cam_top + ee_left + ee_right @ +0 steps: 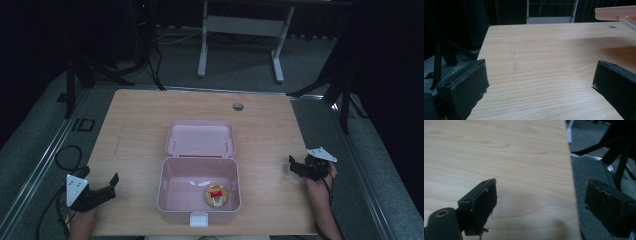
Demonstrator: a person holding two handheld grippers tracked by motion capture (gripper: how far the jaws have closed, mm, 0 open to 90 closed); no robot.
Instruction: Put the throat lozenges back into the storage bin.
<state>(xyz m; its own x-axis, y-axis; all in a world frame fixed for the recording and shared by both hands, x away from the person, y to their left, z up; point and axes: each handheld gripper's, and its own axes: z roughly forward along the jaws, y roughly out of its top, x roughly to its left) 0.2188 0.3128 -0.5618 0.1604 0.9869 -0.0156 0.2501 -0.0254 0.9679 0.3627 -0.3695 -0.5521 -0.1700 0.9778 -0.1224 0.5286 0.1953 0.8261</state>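
Note:
A pink plastic box [172,185] stands open in the middle of the wooden table [135,130], its lid [200,138] folded back flat behind it. Inside, at the front right, lies a small round item with a red and white label [216,195]. My left gripper [101,188] rests at the table's front left corner, jaws wide apart and empty; in its own view the left gripper [540,75] faces bare wood, with the box lid [615,12] at the upper right. My right gripper [296,167] sits open at the table's right edge, and the right gripper [540,202] holds nothing.
A round cable hole [238,106] is near the table's far edge. Beyond the table stand a white desk frame [240,30] and black tripod legs [345,95] on grey carpet. Black cables [67,157] lie on the floor at the left.

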